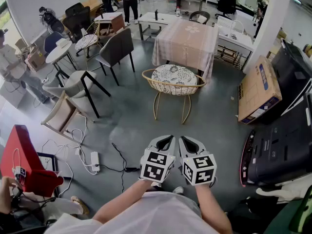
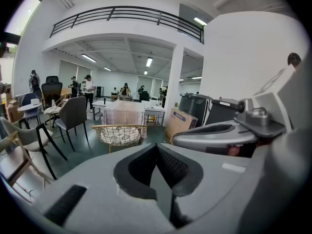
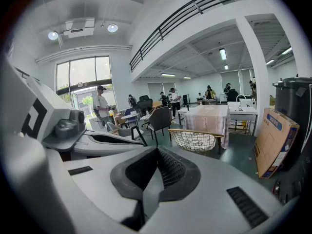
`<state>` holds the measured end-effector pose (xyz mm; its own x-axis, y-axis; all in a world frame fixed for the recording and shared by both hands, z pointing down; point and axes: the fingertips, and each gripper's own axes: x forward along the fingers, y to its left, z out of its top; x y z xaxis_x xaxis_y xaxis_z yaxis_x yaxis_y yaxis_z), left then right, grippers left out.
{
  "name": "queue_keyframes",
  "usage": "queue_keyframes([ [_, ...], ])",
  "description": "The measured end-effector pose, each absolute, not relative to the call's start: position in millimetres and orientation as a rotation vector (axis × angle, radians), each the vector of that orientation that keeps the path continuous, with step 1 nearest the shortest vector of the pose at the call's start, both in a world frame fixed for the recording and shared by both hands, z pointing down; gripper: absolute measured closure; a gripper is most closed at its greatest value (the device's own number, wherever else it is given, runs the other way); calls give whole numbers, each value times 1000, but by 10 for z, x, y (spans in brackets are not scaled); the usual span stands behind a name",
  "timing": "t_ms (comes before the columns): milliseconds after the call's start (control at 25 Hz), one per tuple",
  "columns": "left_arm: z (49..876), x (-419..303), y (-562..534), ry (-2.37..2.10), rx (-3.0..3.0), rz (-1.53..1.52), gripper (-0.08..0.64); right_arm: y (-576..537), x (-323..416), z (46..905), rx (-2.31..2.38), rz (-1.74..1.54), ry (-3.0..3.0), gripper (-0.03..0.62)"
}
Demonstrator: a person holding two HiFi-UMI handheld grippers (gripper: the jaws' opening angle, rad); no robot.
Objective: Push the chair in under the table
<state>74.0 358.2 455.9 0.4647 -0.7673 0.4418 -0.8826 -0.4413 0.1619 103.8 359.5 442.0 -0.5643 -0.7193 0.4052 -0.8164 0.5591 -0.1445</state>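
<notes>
The chair [image 1: 174,81] is a gold wire basket seat with a patterned cushion. It stands on the grey floor just in front of the table [image 1: 187,42], which wears a pinkish cloth. My left gripper [image 1: 165,140] and right gripper [image 1: 186,141] are held side by side near my body, well short of the chair. Both are shut and empty. The left gripper view shows its jaws [image 2: 156,149] closed, with the chair [image 2: 119,133] and table [image 2: 124,112] far ahead. In the right gripper view its jaws [image 3: 157,151] meet, with the chair [image 3: 195,140] and table [image 3: 208,116] beyond.
Grey chairs [image 1: 115,48] and small round tables stand at the left. A cardboard box [image 1: 258,89] and black machines [image 1: 285,147] line the right. Cables and a power strip [image 1: 95,160] lie on the floor at lower left beside a red case [image 1: 24,162]. People stand at the back.
</notes>
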Motion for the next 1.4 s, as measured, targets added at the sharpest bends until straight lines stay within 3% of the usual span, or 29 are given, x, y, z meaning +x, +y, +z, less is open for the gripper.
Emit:
queue_keyframes([
  [720,4659,212,3364,-1361,2326,398,555,3414,566,4551,1287,487,-2462,588],
  [1400,4943,236,2729,-1388,2269,465,555,2750,663,4867,1191,499,-2458,588],
])
